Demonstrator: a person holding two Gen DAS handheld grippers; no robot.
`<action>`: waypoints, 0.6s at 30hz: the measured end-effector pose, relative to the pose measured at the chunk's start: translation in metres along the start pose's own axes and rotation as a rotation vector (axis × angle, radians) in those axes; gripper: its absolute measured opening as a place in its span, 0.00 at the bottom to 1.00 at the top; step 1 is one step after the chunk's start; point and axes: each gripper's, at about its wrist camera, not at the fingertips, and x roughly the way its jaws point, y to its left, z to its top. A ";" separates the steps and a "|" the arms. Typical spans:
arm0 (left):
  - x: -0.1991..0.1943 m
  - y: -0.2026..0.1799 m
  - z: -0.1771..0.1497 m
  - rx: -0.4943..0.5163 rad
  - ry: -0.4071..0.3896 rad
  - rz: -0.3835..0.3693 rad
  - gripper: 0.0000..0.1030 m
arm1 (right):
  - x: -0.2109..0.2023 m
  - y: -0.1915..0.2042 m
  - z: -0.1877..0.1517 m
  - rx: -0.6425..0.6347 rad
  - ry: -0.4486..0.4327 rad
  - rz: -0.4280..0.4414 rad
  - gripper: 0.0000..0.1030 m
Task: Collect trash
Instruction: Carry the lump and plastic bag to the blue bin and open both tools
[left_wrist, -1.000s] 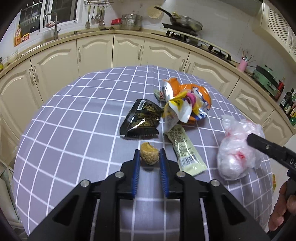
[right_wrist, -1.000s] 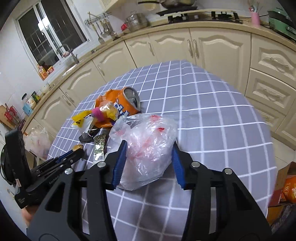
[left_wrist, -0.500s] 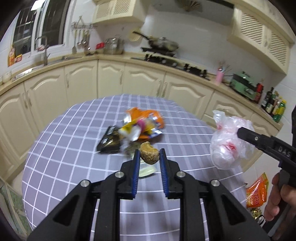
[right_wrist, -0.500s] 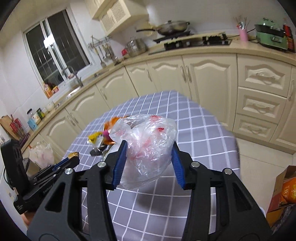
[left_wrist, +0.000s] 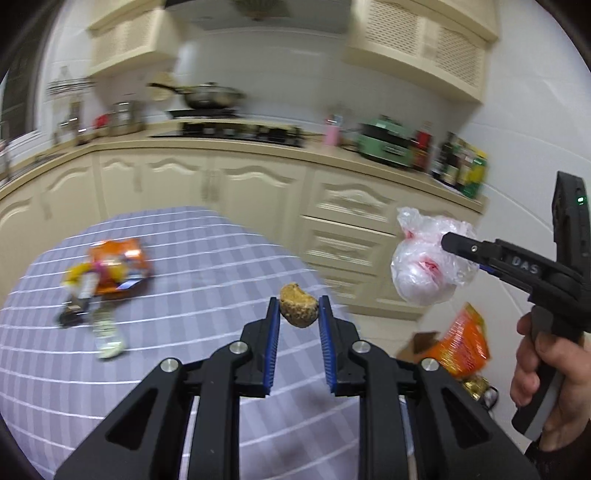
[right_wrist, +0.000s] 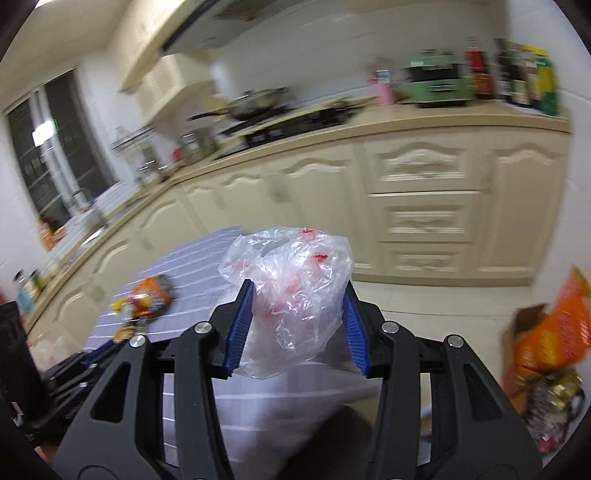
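Plastic bag (right_wrist: 291, 291) and brown scrap (left_wrist: 298, 309), clamped in our right gripper (right_wrist: 297, 328) and left gripper (left_wrist: 298, 317), have swung off the table (left_wrist: 184, 332) toward floor trash (right_wrist: 550, 343).

The right gripper (right_wrist: 297, 317) clamps a crumpled clear plastic bag (right_wrist: 291, 299) with red print between its blue-padded fingers (right_wrist: 240, 328), held above the checked bench (right_wrist: 192, 266). Blurred orange wrappers (right_wrist: 149, 295) lie on the bench at left; an orange bag (right_wrist: 554, 332) sits on the floor at right.
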 end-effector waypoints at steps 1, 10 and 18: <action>0.005 -0.013 -0.002 0.017 0.009 -0.023 0.19 | -0.005 -0.021 -0.004 0.028 0.004 -0.039 0.44; 0.073 -0.107 -0.036 0.154 0.153 -0.207 0.19 | -0.016 -0.152 -0.068 0.229 0.124 -0.297 0.44; 0.156 -0.168 -0.105 0.235 0.392 -0.317 0.20 | 0.007 -0.204 -0.115 0.311 0.245 -0.368 0.44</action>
